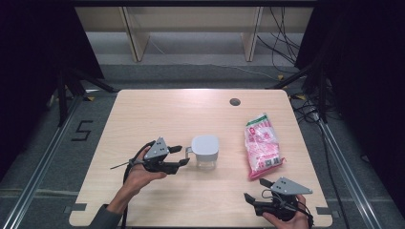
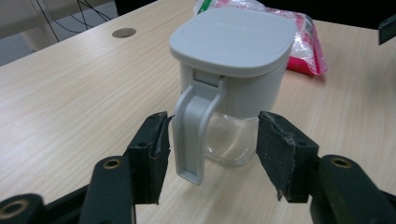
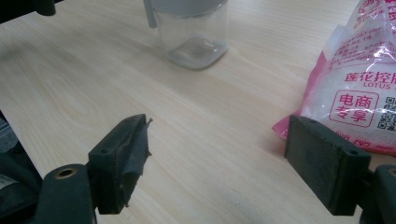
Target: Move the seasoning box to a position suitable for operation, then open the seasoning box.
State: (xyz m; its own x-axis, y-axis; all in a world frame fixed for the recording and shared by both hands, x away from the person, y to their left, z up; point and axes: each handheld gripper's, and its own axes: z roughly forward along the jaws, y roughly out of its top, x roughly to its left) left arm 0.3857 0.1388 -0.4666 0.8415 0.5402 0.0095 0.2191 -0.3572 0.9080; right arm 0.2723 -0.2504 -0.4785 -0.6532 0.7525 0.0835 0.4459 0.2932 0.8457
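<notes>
Stands upright near the middle of the tabletop (image 1: 157,114): a small lidded jar (image 1: 206,150), well apart from the pink bag (image 1: 261,145) lying to its right. Looks empty, so probably light. Has a clear lower body, glass or hard plastic by the look, so stiff, smooth and likely slippery under rubber pads, and possibly breakable if knocked over or dropped. Carries a grey lid (image 2: 233,39), broad and flat, with no sign of how firmly it sits; better not to lift by it alone.

Offers one obvious hold: the grey handle (image 2: 196,135), a rigid strap hanging down one side from a hinge-like joint under the lid, narrow enough to pinch across. Faces the left gripper (image 1: 183,155), whose fingers (image 2: 152,154) stand spread with the handle between them, the one pad just beside it, the other well off, neither pressing. Best to close low to mid on the strap and keep the jar upright, since a light body on a one-sided hold may swing or tip.

Waits at the near right edge: the right gripper (image 1: 255,189), fingers spread and holding nothing, one pad close to the bag's corner.
</notes>
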